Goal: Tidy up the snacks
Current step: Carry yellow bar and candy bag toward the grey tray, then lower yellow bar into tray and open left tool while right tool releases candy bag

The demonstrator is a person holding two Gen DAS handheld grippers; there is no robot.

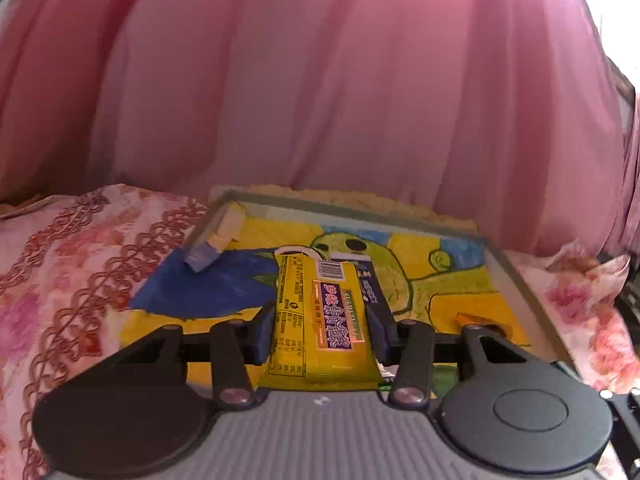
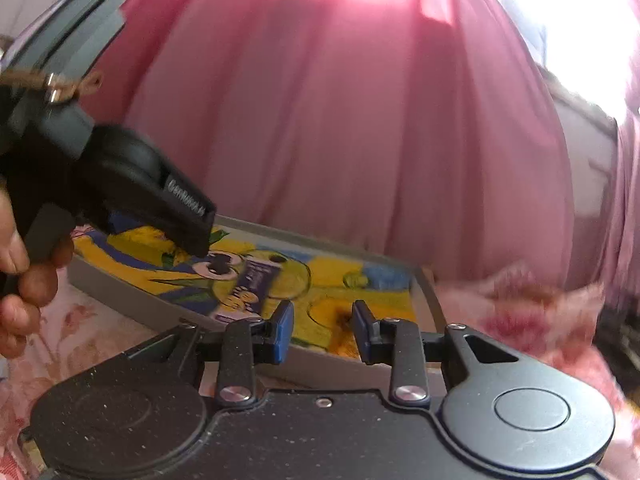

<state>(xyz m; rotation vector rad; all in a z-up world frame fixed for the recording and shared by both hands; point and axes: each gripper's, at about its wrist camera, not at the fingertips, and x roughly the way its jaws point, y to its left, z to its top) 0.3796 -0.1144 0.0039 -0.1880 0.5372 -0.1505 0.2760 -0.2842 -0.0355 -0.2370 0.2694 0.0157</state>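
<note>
In the left wrist view my left gripper (image 1: 320,320) is shut on a yellow snack packet (image 1: 316,312) with a purple label, held lengthwise between the blue pads above a grey tray (image 1: 352,210) whose bottom carries a yellow and blue cartoon. A dark purple packet (image 2: 248,284) lies inside the tray; its edge shows beside the yellow one. My right gripper (image 2: 324,332) is open over the tray's near wall (image 2: 132,292), with nothing between its fingers. A hand (image 2: 24,280) holds the left gripper (image 2: 188,224) at the upper left of the right wrist view.
The tray sits on a pink floral cloth (image 1: 80,260). A pink curtain (image 1: 320,80) hangs close behind it. A small pale yellow and blue piece (image 1: 220,236) leans in the tray's far left corner. Something small and orange (image 1: 476,318) lies near its right side.
</note>
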